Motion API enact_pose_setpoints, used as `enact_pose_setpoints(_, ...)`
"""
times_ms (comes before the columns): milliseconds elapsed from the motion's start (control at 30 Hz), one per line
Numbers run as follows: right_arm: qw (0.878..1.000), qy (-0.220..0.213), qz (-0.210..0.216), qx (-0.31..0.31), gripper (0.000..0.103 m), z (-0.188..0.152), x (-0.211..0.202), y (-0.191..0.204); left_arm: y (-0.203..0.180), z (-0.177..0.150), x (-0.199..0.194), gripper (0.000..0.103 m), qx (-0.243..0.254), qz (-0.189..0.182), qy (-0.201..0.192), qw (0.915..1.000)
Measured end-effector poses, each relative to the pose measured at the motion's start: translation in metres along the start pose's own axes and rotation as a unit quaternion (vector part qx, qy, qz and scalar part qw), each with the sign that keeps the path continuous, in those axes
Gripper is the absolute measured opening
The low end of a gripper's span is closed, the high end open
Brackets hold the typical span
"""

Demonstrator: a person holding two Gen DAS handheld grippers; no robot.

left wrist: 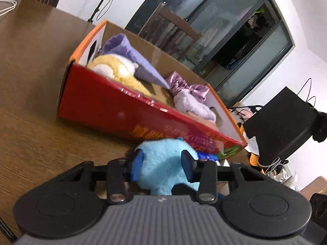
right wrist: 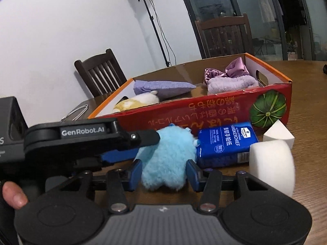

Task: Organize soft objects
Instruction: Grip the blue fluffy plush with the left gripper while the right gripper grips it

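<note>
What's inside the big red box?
Inside the red box you can see a folded purple cloth, a yellow and white plush, a shiny purple bow and a fluffy lilac piece. The front wall hides the bottom, so anything lying low there stays unseen.

"GenRobot.AI": white plate on the left gripper [right wrist: 141, 143] arm, right wrist view; "HANDKERCHIEF", with Chinese characters: blue tissue pack [right wrist: 226, 140] beside the red box [right wrist: 184, 112]; inverted Japanese script in orange on that box's front wall, illegible in the left wrist view.
</note>
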State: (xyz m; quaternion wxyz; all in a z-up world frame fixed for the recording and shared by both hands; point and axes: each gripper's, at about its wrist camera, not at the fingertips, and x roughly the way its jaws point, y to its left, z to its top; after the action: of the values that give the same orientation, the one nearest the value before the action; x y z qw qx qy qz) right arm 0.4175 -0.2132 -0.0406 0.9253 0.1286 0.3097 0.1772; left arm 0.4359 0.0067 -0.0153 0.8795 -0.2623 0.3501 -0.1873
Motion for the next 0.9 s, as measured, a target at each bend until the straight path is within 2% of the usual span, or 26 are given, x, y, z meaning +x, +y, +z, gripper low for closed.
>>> enact_pose_setpoints(133,1.0,0.004,0.006,0.0,0.04,-0.004,0.005,-0.007,0.0,-0.003,0.001,0.036,0.006,0.005,0.003,1.0)
enact_pose_setpoints(500,0.999,0.009,0.03,0.01,0.033,-0.002,0.005,-0.018,-0.001,-0.007,0.0,0.031,0.01,0.008,-0.004,0.9999)
enact_pose_setpoints(633,0.999,0.017,0.034,0.016,0.027,0.001,-0.003,-0.018,-0.007,-0.012,-0.017,0.027,0.006,0.018,0.008,0.9998)
enact_pose_setpoints(767,0.998,0.022,0.052,-0.039,0.027,-0.012,-0.052,-0.002,-0.027,-0.049,-0.071,0.026,0.042,0.018,0.008,0.9989)
enact_pose_setpoints(900,0.991,0.066,0.098,-0.067,0.027,-0.049,-0.102,0.0,-0.038,-0.11,-0.118,0.023,0.051,0.027,0.018,0.9981)
